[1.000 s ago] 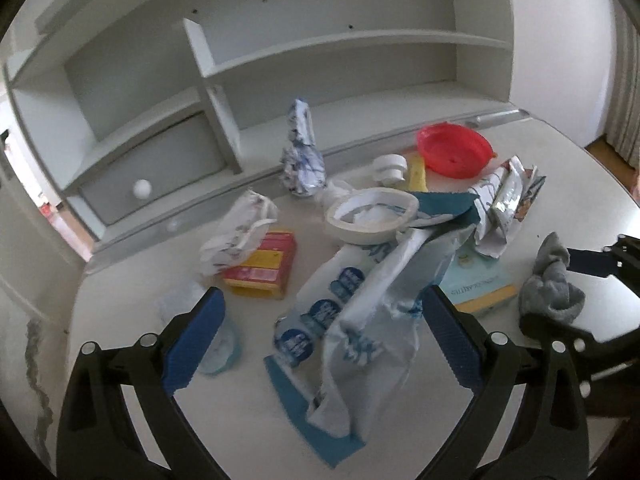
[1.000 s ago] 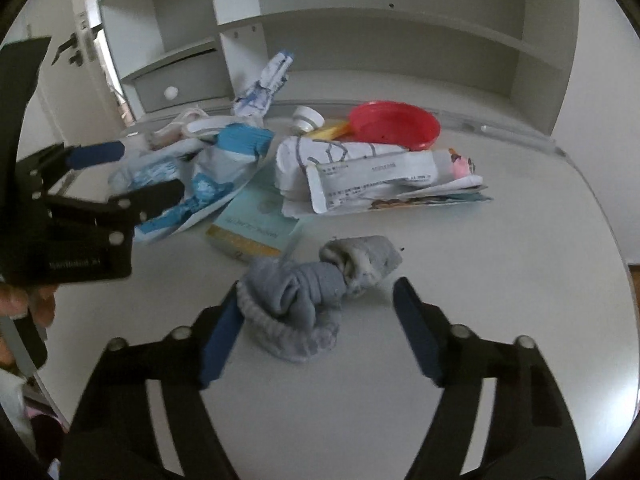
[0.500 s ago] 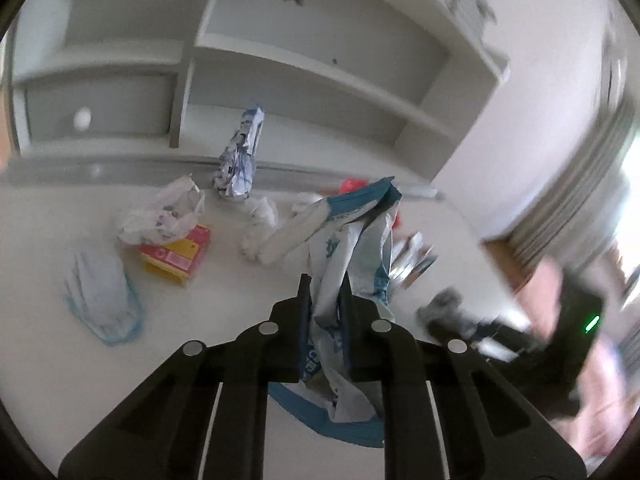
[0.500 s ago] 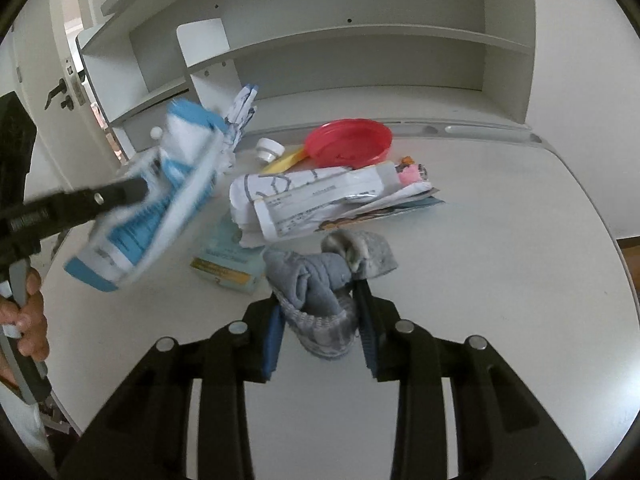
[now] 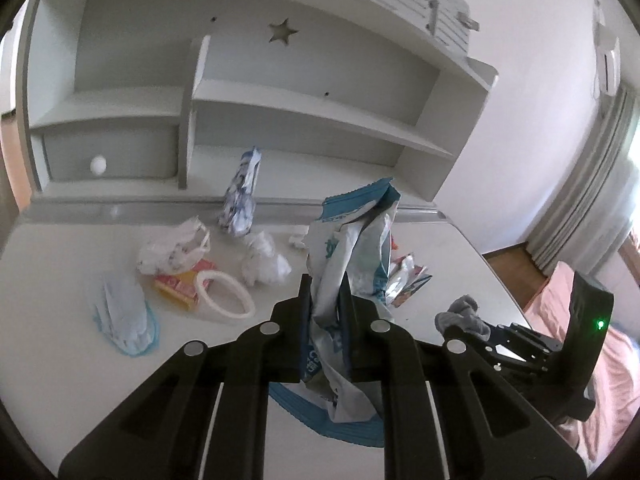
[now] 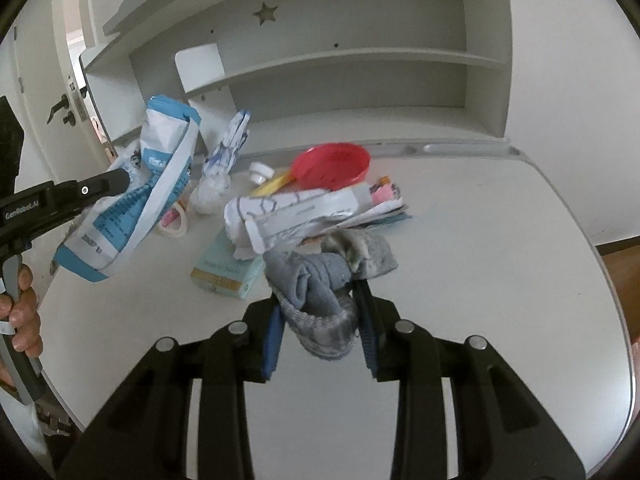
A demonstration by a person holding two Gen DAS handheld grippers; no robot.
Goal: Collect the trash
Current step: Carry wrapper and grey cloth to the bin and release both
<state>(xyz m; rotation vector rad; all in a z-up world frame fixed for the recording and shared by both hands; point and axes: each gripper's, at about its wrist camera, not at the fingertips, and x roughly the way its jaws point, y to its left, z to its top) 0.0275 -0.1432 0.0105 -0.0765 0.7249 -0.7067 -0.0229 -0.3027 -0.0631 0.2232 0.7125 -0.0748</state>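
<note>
Left wrist view | left gripper (image 5: 325, 312): jaws clamping the blue-and-white wrapper (image 5: 352, 248), holding it above the counter (image 5: 60, 360) | right wrist view | right gripper (image 6: 320, 332): jaws pinching the grey sock (image 6: 316, 300), lifting it just off the counter beside the red lid (image 6: 332, 164) and paper litter
</note>
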